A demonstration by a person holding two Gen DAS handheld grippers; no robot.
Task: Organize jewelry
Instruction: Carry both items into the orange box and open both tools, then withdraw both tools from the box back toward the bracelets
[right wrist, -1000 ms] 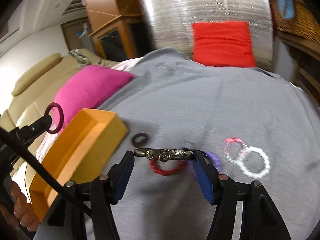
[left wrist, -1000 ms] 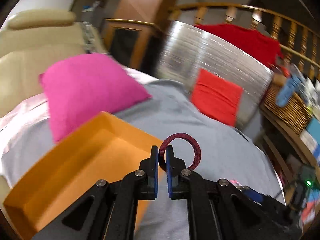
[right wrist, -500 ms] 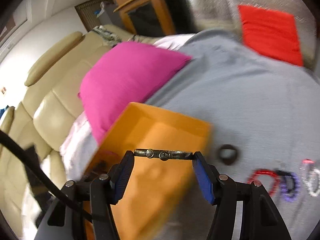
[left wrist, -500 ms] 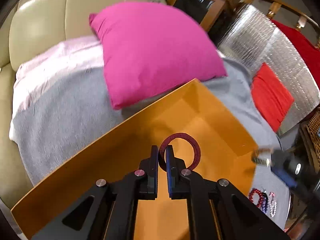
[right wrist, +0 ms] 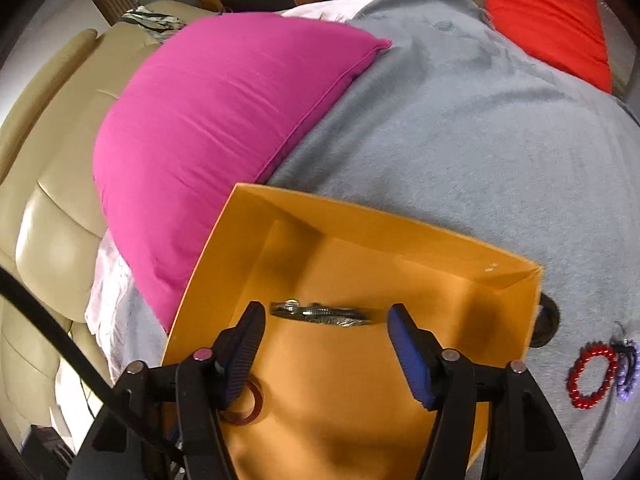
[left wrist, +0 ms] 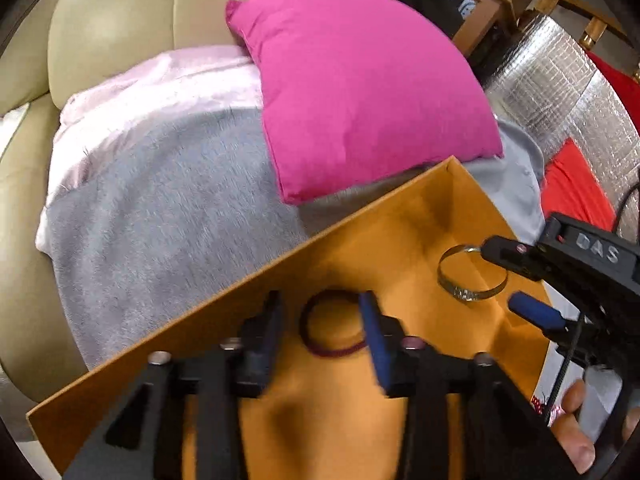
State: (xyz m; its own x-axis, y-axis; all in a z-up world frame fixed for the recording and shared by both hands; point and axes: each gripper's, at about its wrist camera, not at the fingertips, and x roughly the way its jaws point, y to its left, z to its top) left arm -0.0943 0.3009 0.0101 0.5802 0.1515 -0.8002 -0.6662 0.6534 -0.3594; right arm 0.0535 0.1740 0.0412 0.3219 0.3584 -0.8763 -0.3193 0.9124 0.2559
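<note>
Both grippers hang over the orange tray [left wrist: 352, 240], also in the right wrist view [right wrist: 400, 236]. My left gripper [left wrist: 320, 328] is open; the dark red hair band [left wrist: 332, 330] lies loose between its fingers on the tray floor, and also shows in the right wrist view [right wrist: 246, 400]. My right gripper [right wrist: 324, 344] is open; the silver bangle [right wrist: 320, 314] sits between its fingertips, free of both pads. In the left wrist view the bangle [left wrist: 472, 276] is beside the right gripper [left wrist: 508, 276].
A pink cushion [right wrist: 224, 112] lies behind the tray on the grey blanket [right wrist: 460, 140]. A red bead bracelet [right wrist: 592, 376], a purple one [right wrist: 628, 368] and a dark band [right wrist: 546, 324] lie right of the tray. A beige sofa [left wrist: 112, 32] is behind.
Both grippers have opened over the tray. The hair band has left the left gripper's fingers and the bangle has come free of the right gripper's pads.
</note>
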